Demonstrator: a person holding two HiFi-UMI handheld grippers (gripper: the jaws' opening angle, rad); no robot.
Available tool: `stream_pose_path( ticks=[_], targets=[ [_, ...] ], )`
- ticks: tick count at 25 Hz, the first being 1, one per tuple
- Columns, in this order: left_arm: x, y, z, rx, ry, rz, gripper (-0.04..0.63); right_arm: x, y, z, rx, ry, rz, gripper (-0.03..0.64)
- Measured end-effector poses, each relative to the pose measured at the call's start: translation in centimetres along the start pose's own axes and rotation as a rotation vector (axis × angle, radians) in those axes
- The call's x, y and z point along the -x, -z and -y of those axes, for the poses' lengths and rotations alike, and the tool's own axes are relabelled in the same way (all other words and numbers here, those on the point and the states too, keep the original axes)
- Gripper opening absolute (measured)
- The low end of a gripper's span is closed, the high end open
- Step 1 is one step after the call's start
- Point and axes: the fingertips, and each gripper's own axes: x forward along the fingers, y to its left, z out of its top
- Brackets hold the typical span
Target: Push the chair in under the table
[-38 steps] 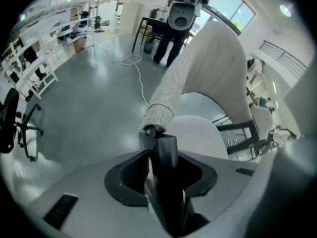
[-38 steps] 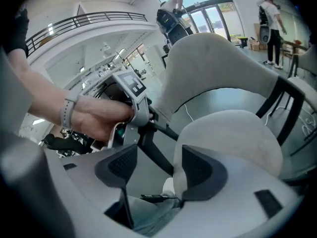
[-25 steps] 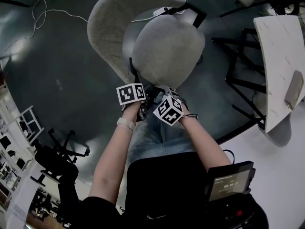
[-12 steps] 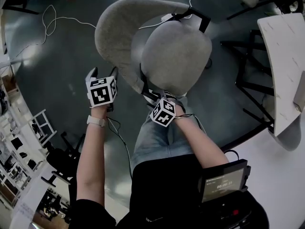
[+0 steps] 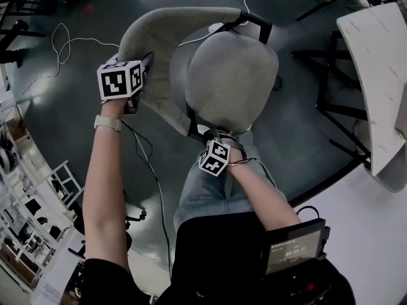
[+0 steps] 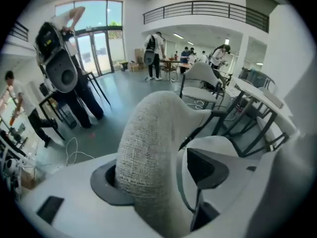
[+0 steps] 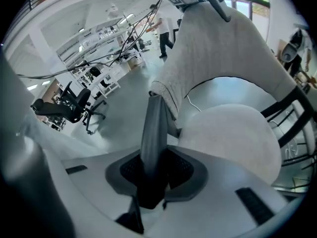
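Chair (image 5: 229, 75) sits dead centre below me, with the table (image 5: 375, 62) off at three o'clock. My right gripper (image 5: 212, 137) is closing on the smooth dark frame strut (image 7: 153, 128) at six. My left gripper (image 5: 145, 63) gapes around the coarse-woven, curved backrest (image 5: 159, 37) at ten, unclamped. I'd pinch that padded edge first, then drive both hands evenly tableward so nothing swivels.

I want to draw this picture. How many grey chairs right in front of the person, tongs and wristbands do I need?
Grey chair: 1
Tongs: 2, the left tongs open astride that chair's back, the right tongs closing on its frame
Wristband: 1, on the left wrist
Total: 4
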Motion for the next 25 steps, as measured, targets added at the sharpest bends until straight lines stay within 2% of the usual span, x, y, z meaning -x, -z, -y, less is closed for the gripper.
stream_pose_path(
  ticks=[4,6,9,11,15,20,25],
  targets=[
    [-0.3,-0.1,0.3,-0.038,-0.088,-0.002,0.324,0.3,0.6,0.4,-0.003,0.028,0.019,0.084],
    [-0.1,0.2,0.4,-0.054,-0.092,-0.017,0.309,0.4,0.9,0.5,0.000,0.033,0.010,0.083],
    [0.4,0.8,0.8,-0.050,-0.073,-0.029,0.236,0.6,1.7,0.2,-0.004,0.032,-0.001,0.084],
    [0.6,1.1,1.3,-0.077,-0.077,-0.042,0.186,0.9,2.5,0.2,-0.009,0.031,0.000,0.084],
    [0.8,1.1,3.0,-0.110,-0.083,-0.046,0.176,1.5,4.0,0.5,-0.019,0.054,0.010,0.084],
    [1.1,2.8,4.5,-0.054,-0.087,-0.095,0.166,1.9,6.6,0.4,0.000,0.074,-0.045,0.084],
    [2.1,4.4,7.6,-0.100,-0.060,-0.141,0.166,3.6,10.2,0.5,0.008,0.082,-0.071,0.087]
  ],
)
